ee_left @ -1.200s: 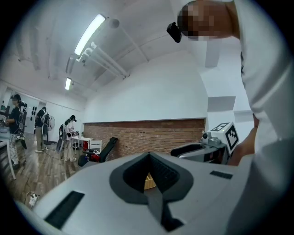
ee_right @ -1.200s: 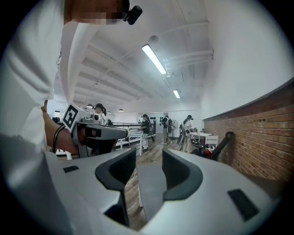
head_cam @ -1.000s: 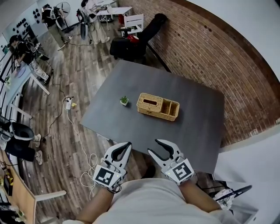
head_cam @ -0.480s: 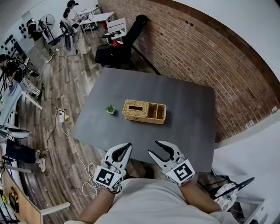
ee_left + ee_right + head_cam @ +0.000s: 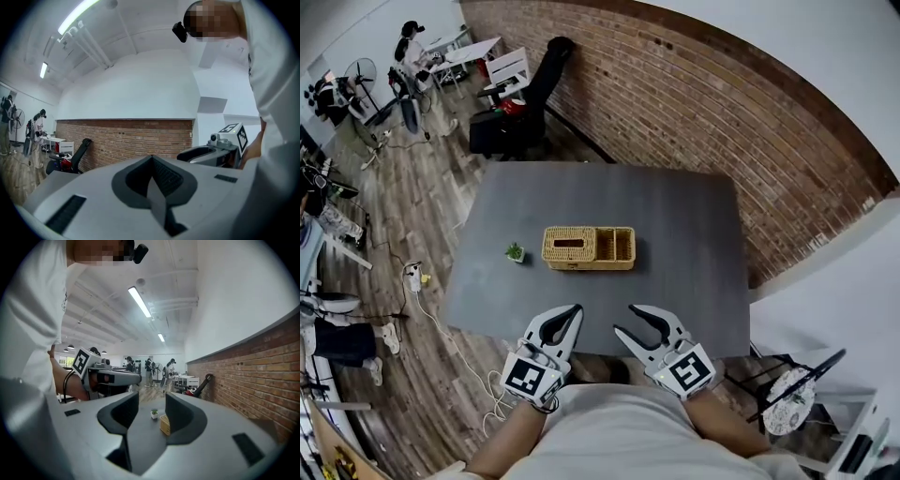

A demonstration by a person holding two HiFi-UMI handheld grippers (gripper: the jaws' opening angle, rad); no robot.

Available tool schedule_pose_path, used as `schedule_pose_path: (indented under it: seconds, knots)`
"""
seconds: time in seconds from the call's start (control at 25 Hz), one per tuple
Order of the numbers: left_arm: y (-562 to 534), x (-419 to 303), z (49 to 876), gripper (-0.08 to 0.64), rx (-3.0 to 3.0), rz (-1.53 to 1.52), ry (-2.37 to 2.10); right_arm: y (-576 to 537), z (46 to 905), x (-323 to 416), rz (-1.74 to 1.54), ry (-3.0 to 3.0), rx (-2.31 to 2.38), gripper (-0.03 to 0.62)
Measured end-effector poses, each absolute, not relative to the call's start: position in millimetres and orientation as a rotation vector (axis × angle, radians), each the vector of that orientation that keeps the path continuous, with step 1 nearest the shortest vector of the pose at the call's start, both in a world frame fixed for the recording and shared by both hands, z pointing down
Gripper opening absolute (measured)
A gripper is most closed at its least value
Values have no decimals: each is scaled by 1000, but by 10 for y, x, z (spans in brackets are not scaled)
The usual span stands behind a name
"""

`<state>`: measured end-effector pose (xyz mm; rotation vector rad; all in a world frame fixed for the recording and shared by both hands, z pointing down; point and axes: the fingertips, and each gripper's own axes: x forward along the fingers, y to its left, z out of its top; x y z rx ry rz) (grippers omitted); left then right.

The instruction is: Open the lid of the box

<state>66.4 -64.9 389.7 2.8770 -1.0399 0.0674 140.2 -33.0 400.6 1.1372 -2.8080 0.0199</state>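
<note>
Box (image 5: 588, 248) laid mid-counter (image 5: 675, 216), clear of both tools.
Its left-right long axis is shown by the head view only, lidded half toward the small plant (image 5: 515, 251); one end is caught in the right gripper view, none in the left. Jaws of the left hand-held gripper (image 5: 575, 309) are closed empty; those of the right hand-held gripper (image 5: 623, 319) are spread, empty.

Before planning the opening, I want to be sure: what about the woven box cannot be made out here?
Tan woven wicker box: hinge or catch of its lid, too small in the head view.
Right gripper view: one jaw covers part of the box.
Left gripper view: box not seen; the left gripper's body fills the lower picture.
</note>
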Motion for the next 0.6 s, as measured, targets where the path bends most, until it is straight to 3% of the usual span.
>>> schedule_pose_path:
  seconds: [0.6]
  knots:
    - [-1339,-120,3740,12,2982,58,-812,-947,3915,574,32,-2725,1387,184]
